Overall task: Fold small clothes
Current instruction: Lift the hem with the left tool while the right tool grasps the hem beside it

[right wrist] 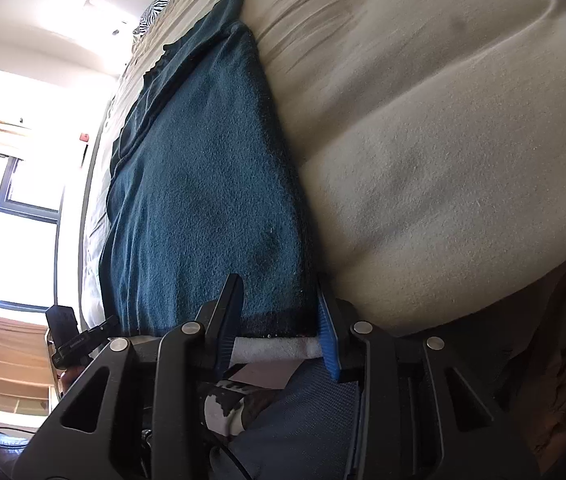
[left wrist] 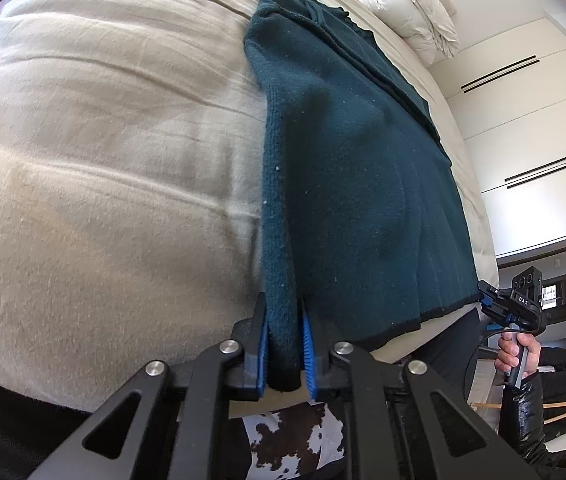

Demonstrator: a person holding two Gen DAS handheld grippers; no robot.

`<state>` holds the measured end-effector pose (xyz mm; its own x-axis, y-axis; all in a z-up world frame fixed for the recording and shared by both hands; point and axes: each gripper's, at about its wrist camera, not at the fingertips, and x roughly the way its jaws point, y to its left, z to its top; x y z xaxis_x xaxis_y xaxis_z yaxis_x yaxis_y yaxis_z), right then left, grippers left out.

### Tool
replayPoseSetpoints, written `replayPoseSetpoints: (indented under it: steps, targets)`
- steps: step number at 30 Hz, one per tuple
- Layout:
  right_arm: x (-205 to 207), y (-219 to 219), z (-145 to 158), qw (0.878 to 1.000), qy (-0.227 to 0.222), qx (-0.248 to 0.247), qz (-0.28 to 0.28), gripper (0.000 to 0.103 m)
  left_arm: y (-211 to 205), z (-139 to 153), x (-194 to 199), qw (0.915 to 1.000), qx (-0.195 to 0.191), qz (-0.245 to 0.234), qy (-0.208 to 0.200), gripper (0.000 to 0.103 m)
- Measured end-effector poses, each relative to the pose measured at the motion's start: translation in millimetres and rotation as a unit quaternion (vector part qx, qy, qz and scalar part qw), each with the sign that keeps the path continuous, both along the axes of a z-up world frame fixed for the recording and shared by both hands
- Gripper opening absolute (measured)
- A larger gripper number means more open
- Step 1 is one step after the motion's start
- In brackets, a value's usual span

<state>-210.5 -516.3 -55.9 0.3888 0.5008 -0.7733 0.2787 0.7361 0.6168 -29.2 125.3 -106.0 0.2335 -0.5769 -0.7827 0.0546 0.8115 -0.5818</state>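
Observation:
A dark teal knit sweater (left wrist: 347, 168) lies lengthwise on the beige bed (left wrist: 103, 184), folded along its sides. My left gripper (left wrist: 285, 344) is shut on the sweater's folded near-left hem corner. In the right wrist view the same sweater (right wrist: 203, 184) stretches away from me. My right gripper (right wrist: 279, 320) stands with its jaws wide apart around the near-right hem corner, the blue pads (right wrist: 329, 336) either side of the dark hem band, not pressing it. The right gripper also shows in the left wrist view (left wrist: 495, 304), held by a hand.
A rolled white duvet (left wrist: 407, 8) lies at the far end of the bed. White cupboard doors (left wrist: 535, 120) stand to the right. A zebra-print pillow (right wrist: 167, 0) sits at the bed's far end. A bright window (right wrist: 3, 184) is on the left. A cowhide rug (left wrist: 295, 436) lies below.

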Motion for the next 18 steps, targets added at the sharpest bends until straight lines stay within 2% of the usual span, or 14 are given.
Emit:
replayPoseSetpoints:
  steps: [2,4,8,11,15,18]
  targets:
    - [-0.8,-1.2,-0.8,1.000,0.001,0.001,-0.002,0.023,0.4,-0.6,-0.6,1.0000,-0.001,-0.001,0.001,0.009]
    - [-1.5,-2.5,-2.4,1.000,0.002,-0.002,-0.006,0.011,-0.2,0.2,-1.5,1.0000,0.001,-0.002,-0.001,0.008]
    - [-3.1,-3.4,-2.2,1.000,-0.004,-0.004,-0.014,0.007,-0.3,5.4,-4.1,1.0000,-0.004,-0.005,-0.007,0.007]
    - [-4.3,-1.5,4.8,1.000,-0.017,-0.008,-0.016,0.006,1.4,10.4,-5.0,0.9997,-0.023,-0.002,-0.012,0.006]
    - [-4.6,1.0,21.3,0.999,-0.043,-0.005,-0.020,0.006,6.5,18.6,-4.6,0.9980,-0.060,0.008,-0.018,0.006]
    - [-3.2,4.8,35.9,0.998,-0.067,0.003,-0.020,0.006,13.8,28.2,-3.3,0.9938,-0.106,0.019,-0.028,0.006]
